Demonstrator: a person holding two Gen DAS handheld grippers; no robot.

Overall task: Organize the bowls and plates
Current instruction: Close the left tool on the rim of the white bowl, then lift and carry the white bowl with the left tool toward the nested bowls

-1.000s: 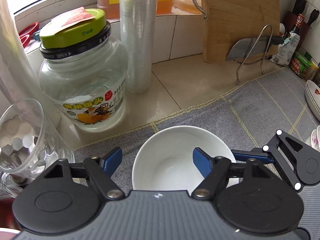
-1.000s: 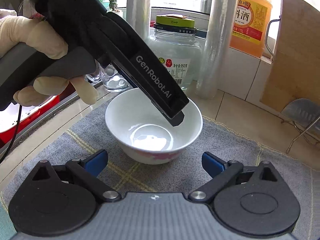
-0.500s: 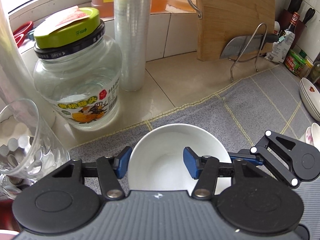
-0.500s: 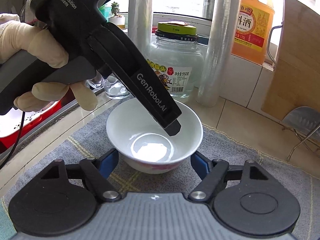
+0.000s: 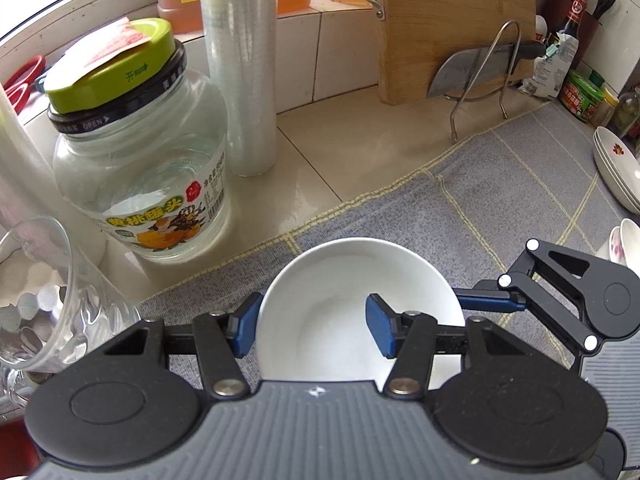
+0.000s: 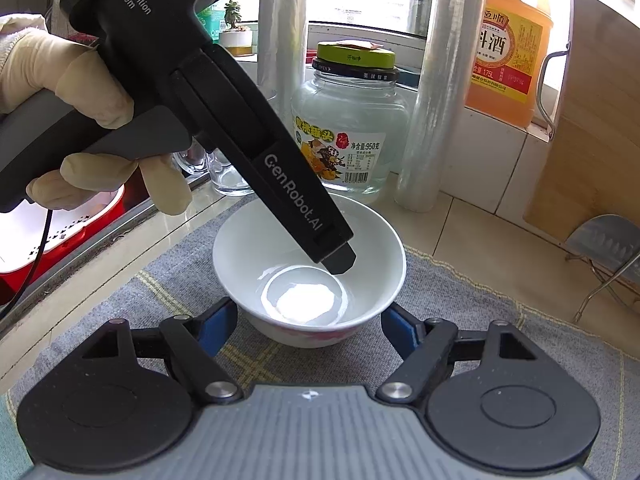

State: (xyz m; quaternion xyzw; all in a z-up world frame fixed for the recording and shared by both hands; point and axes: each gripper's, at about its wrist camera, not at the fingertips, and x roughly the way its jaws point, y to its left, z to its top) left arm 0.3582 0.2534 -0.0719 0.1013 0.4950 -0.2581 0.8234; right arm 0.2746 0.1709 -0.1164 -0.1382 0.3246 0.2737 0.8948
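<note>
The right gripper [image 6: 308, 330] clamps its blue fingers [image 6: 214, 330] on the white bowl [image 6: 256, 248] at centre. From ten o'clock, the left gripper [image 6: 338, 258] reaches inside it. A jar [image 6: 352, 128] stands at twelve.

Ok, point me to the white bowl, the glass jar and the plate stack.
white bowl [image 6: 360, 240], right wrist view, inner far wall.
glass jar [image 5: 136, 168], left wrist view, clear body above the label.
plate stack [image 5: 616, 164], left wrist view, top plate's face.

The white bowl [image 5: 352, 304] has its near rim hidden behind the left tongs' [image 5: 316, 330] body. Stacked plates [image 5: 618, 168] run off the right edge. Small bottle labels are unreadable.
</note>
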